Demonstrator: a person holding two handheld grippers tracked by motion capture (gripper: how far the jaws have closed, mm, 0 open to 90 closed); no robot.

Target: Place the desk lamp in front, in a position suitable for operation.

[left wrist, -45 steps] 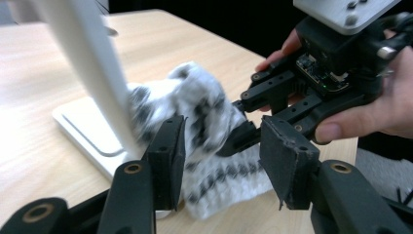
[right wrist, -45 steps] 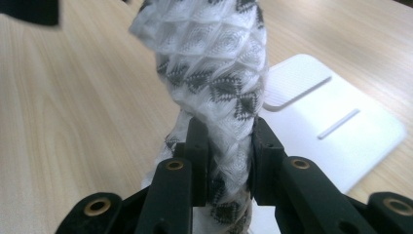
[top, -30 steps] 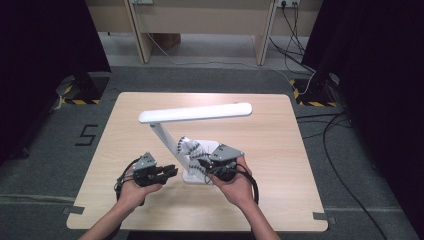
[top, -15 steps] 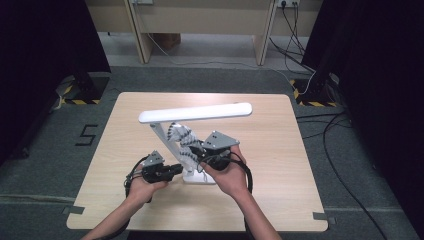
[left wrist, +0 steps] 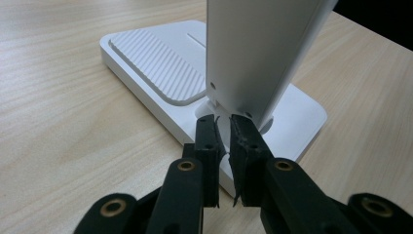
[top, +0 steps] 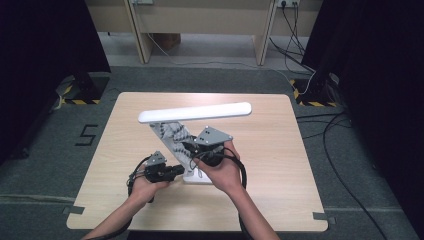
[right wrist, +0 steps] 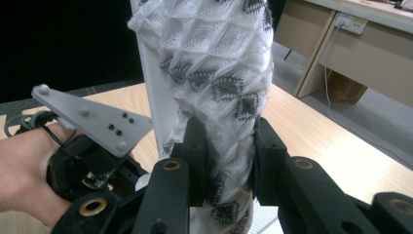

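A white desk lamp stands on the wooden table, its long head (top: 195, 112) level above its flat base (top: 200, 177). A white-and-grey patterned knit sleeve (top: 172, 134) covers the slanted lamp arm. My right gripper (top: 194, 150) is shut on the sleeve (right wrist: 219, 63) low on the arm, one jaw on each side (right wrist: 226, 134). My left gripper (top: 179, 170) lies low on the table, shut, with its tips (left wrist: 223, 121) against the ribbed base (left wrist: 146, 63) just below the arm's hinge. Nothing shows between its jaws. The lamp arm (left wrist: 258, 48) rises right above them.
The table (top: 280, 150) has bare wood to the right and left of the lamp. Beyond its far edge stand a light wooden desk (top: 200, 20) and floor cables (top: 305, 75). Dark curtains flank both sides. A "5" (top: 87, 135) is taped on the floor at left.
My right gripper has risen and shifted left along the lamp arm, holding the sleeve. My left gripper has slid right up to the base and its jaws have closed.
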